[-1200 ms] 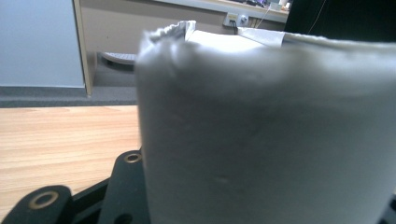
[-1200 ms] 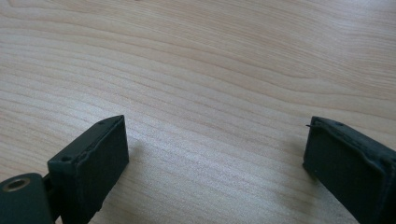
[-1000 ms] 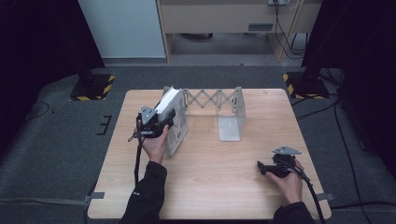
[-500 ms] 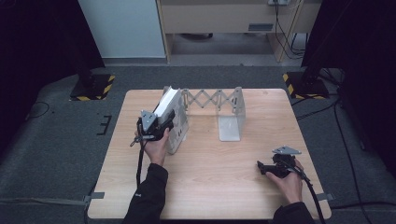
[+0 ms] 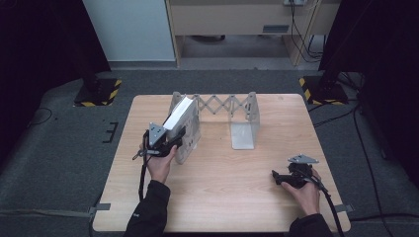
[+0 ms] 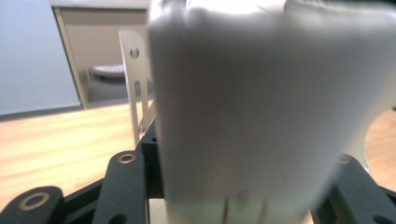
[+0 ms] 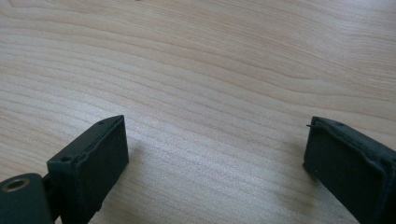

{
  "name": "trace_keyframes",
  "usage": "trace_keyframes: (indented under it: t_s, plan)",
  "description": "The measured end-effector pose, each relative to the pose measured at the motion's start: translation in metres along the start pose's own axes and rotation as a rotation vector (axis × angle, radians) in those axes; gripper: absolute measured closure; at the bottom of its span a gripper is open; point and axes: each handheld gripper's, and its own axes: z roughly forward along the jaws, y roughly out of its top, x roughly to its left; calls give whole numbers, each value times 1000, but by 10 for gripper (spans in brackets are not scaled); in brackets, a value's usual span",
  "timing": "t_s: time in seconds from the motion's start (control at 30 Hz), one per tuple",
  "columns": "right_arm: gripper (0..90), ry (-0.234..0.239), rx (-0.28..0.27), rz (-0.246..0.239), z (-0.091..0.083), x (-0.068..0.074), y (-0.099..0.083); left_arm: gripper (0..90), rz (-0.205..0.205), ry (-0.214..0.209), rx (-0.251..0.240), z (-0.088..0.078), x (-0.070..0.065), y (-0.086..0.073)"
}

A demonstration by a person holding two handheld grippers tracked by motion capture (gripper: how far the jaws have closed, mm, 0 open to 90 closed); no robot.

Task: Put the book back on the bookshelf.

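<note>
- Left gripper (image 5: 174,139) is at the left end of the expanding metal rack (image 5: 217,116), with a white book (image 5: 179,114) between its jaws.
- Left gripper view: the book (image 6: 261,116) sits blurred between the two black jaws; I cannot tell whether the pads press on it. The jaws have just been opening, with the book between them.
- The book leans tilted in the leftmost slot, its top edge toward the rack's far left plate and its lower part against the near left plate (image 5: 190,138).
- A pale slotted plate (image 6: 137,88) of the rack stands upright just left of the book in the left gripper view.
- Right end plate (image 5: 245,123) of the rack stands apart on the worktop (image 5: 247,197), joined by the scissor links.
- Right gripper (image 5: 279,178) rests low on the worktop near the front right, well apart from the rack.
- Right gripper view: jaws wide apart (image 7: 215,154), with bare wood between them.
</note>
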Motion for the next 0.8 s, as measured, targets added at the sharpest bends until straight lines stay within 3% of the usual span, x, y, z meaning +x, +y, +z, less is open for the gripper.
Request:
trace_keyframes:
  t_s: [0.03, 0.13, 0.27, 0.33, 0.5, 0.63, 0.8]
  plan:
    - [67, -1, 0, -1, 0, 0, 0, 471, -35, -12, 3, -2, 2, -5]
    - [67, 0, 0, 0, 0, 0, 0, 482, -55, -15, 8, -2, 3, -12]
    - [67, 0, 0, 0, 0, 0, 0, 502, -23, 2, -1, -2, -1, -13]
    - [67, -1, -2, -4, 0, 0, 0, 513, 17, 35, -2, -3, -6, -13]
    - [66, 0, -3, -10, 1, 0, 0, 517, 41, 60, -21, -4, -9, -15]
    - [65, 4, 0, -10, 1, 0, 1, 517, 47, 75, -19, -3, -8, -14]
    - [66, 6, 2, -7, 1, 1, 1, 515, 9, 90, -36, 2, -4, -13]
